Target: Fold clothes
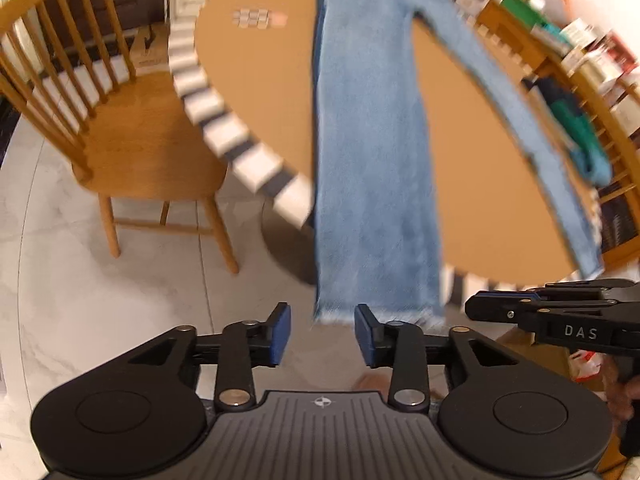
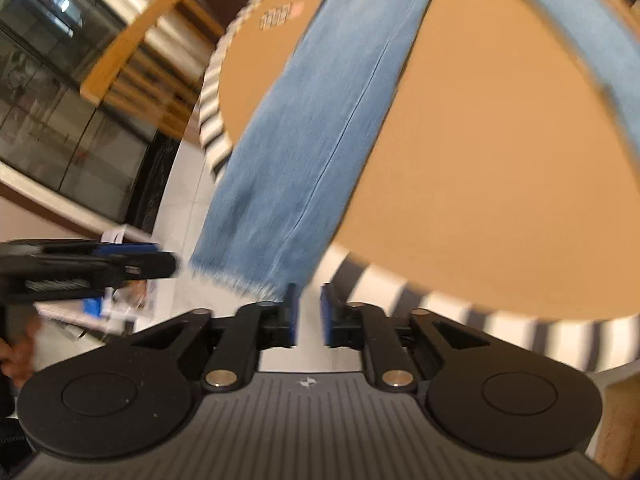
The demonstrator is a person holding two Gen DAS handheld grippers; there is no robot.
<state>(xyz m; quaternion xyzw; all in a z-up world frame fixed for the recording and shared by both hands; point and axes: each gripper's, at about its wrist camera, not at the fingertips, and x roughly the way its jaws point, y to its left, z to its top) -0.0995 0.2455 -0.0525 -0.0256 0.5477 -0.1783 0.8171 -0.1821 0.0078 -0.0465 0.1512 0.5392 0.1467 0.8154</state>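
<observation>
Light blue jeans (image 1: 372,168) lie across a round brown table (image 1: 492,184), legs spread in a V. One leg hangs over the near edge, and its frayed hem (image 1: 380,314) dangles just beyond my left gripper (image 1: 322,320). That gripper is open, and its blue pads (image 1: 282,330) press on nothing. In the right wrist view the same leg (image 2: 304,152) ends at the hem (image 2: 236,278), up and left of my right gripper (image 2: 310,308). Its jaws stand a little apart with nothing between them. Each gripper also shows from the side in the other's view.
The table rim (image 1: 224,136) is striped black and white. A wooden chair (image 1: 140,140) stands at the left on pale floor tiles. Shelves (image 1: 588,52) and a teal garment (image 1: 580,136) crowd the right. A small checkered tag (image 1: 260,18) lies on the far tabletop.
</observation>
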